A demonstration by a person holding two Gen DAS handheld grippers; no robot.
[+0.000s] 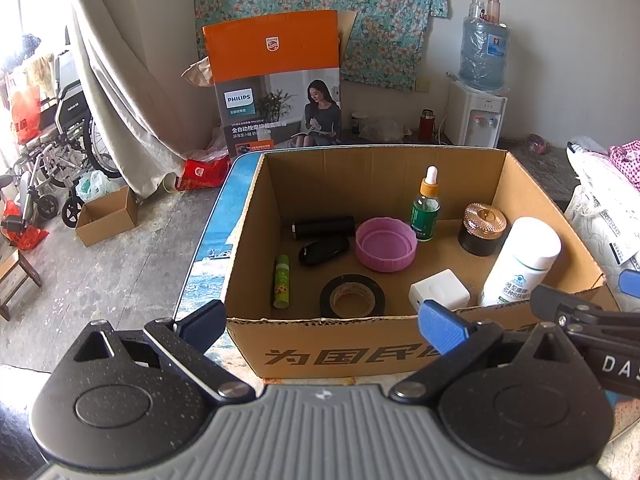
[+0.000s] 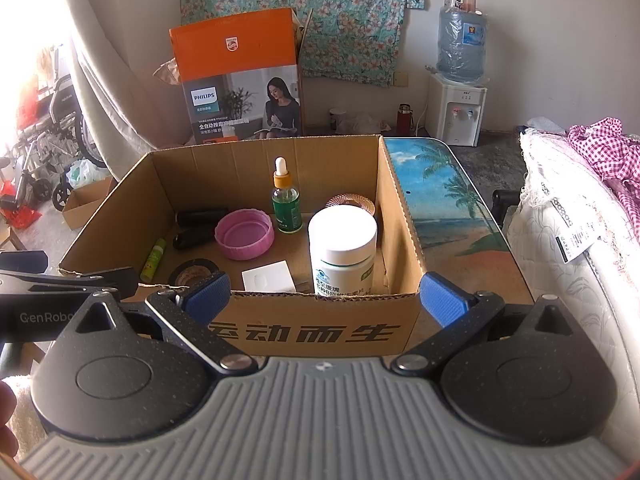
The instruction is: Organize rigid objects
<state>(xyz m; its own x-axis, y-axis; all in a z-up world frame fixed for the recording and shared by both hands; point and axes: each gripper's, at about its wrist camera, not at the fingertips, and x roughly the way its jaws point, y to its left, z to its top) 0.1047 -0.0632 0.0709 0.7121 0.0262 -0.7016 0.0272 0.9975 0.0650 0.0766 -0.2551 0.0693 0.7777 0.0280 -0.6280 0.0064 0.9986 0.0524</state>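
An open cardboard box (image 1: 360, 348) (image 2: 320, 332) sits on a small table and holds several items: a white supplement bottle (image 1: 520, 260) (image 2: 342, 248), a green dropper bottle (image 1: 425, 208) (image 2: 286, 204), a pink lid (image 1: 386, 244) (image 2: 245, 236), a black tape roll (image 1: 352, 296) (image 2: 194, 272), a white square adapter (image 1: 439, 292) (image 2: 269, 276), a green tube (image 1: 281, 282) (image 2: 153, 260), two black cylinders (image 1: 323, 228) and a brown jar with a copper lid (image 1: 482, 228). My left gripper (image 1: 323, 326) and right gripper (image 2: 325, 298) both hang open and empty before the box's near wall.
The table top (image 2: 440, 208) carries a beach picture. Behind stand an orange Philips carton (image 1: 276, 80), a water dispenser (image 1: 478, 116) and a floral cloth on the wall. A wheelchair (image 1: 52, 148) and small box (image 1: 107, 216) are left; bedding (image 2: 580, 208) is right.
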